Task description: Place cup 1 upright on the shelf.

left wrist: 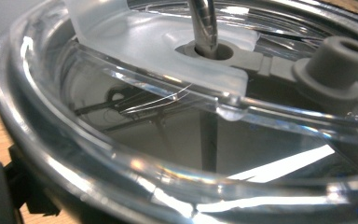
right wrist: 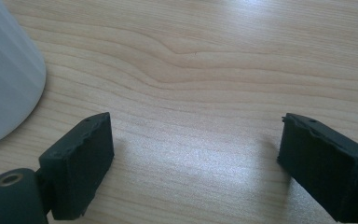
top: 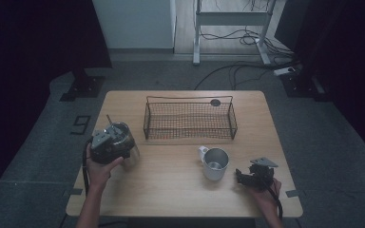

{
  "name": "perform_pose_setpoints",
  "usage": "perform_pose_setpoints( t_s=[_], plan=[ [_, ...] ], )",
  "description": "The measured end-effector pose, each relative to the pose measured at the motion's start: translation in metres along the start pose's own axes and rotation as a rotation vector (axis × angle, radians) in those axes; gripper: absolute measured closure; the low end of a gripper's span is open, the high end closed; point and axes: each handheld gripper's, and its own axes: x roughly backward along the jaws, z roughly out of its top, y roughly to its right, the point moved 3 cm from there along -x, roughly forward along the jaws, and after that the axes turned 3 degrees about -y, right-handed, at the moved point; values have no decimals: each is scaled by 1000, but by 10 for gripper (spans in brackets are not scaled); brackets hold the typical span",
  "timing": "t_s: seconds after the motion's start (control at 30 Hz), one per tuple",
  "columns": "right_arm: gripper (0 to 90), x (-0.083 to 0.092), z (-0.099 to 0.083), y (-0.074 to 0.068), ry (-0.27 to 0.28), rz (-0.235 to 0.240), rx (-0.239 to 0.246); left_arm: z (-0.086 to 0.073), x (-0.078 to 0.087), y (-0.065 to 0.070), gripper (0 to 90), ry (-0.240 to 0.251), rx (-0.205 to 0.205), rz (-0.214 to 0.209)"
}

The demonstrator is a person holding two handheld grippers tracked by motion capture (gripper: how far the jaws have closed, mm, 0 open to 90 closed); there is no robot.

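Wooden table carries a glass press pot near its left edge, the left tongs clamped around its rim. Glass looks heavy, slick and fragile; the rim seems safest. Right tongs rest wide open beside the mug.

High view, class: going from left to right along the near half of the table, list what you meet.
Left gripper over a glass jar → white mug → right gripper, jaws open on bare table.
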Motion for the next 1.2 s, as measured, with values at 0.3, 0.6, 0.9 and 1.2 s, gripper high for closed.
perform_pose_setpoints(
  t_s=[0.3, 0.6, 0.9, 1.2],
  plan=[
    [107, 0, 0, 0, 0, -1, 1, 0, -5, 8, 37, -8, -4, -15],
    [113, 0, 0, 0, 1, -2, -2, 2, -7, 14, 37, -13, -13, -26],
    [117, 1, 0, 0, 2, -2, -2, 2, -10, 21, 37, -16, -18, -36],
    [127, 1, 0, 0, 6, 0, 0, 3, -12, 27, 37, -18, -25, -44]
  ],
)
